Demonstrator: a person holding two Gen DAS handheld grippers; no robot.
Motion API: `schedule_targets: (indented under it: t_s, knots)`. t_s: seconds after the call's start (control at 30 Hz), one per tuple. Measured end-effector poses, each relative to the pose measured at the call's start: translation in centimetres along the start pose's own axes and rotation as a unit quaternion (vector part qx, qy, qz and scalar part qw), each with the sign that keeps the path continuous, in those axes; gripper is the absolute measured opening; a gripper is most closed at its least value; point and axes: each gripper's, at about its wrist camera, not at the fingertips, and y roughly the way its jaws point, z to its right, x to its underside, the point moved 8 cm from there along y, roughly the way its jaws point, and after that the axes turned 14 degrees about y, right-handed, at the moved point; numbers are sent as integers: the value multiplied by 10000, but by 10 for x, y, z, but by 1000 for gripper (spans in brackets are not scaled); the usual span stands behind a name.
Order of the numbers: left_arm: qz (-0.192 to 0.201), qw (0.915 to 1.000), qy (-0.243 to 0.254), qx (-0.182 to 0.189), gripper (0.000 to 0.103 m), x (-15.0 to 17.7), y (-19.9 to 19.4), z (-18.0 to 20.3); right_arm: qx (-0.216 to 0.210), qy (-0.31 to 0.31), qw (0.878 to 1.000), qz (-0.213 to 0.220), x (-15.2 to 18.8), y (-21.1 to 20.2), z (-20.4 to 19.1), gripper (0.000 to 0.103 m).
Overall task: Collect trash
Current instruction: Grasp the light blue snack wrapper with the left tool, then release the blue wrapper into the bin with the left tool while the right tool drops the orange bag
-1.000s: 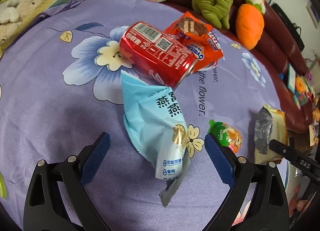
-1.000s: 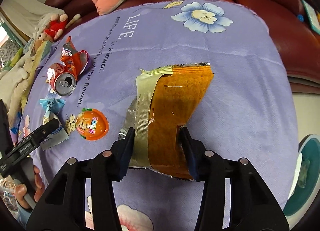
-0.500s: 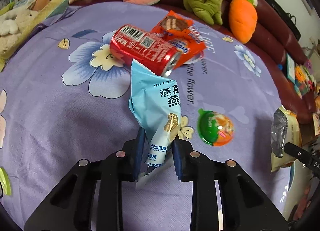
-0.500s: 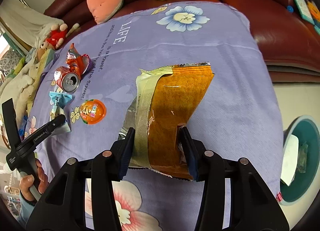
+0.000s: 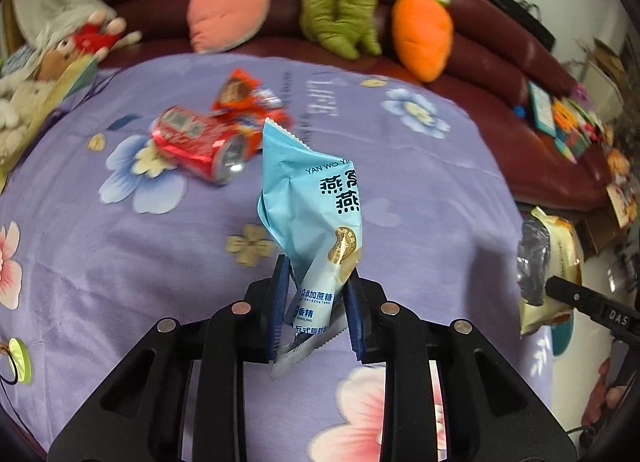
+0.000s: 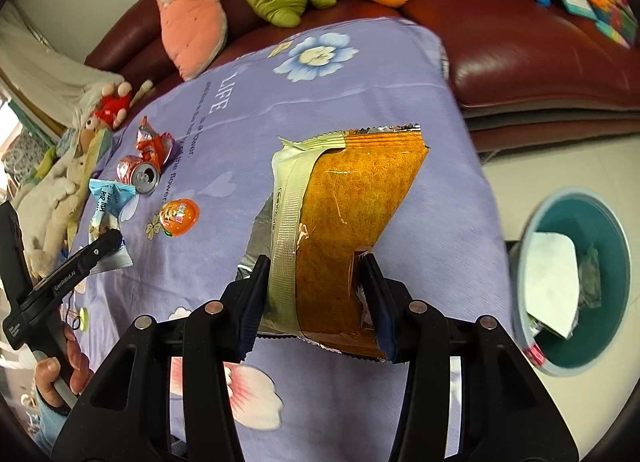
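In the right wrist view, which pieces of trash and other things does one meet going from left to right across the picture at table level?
light blue wrapper → red can → round orange candy → orange snack bag held in the right tongs → teal bin on the floor.

The pale blue wrapper (image 5: 316, 213) reads "YAN WO", the purple tablecloth (image 6: 248, 73) "LIFE" and "flower".
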Motion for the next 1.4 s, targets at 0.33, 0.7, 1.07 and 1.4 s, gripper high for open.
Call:
schedule_targets:
  t_s: [0.33,0.7,1.07,1.4]
  knots:
    - [-56,9924,934,803,27,-11,4,124,-31,446,9978,499,-3,-53,61,45]
    - [-219,9619,2164,1657,27,-18,23,273,143,1438,9809,1301,-15,-119,170,45]
    - [-469,9377,2747,2073,27,-14,49,376,262,1946,9668,1632,-20,-141,239,45]
    - [-730,9249,3004,2213,28,-3,76,424,422,2333,9593,1531,-16,-130,291,45]
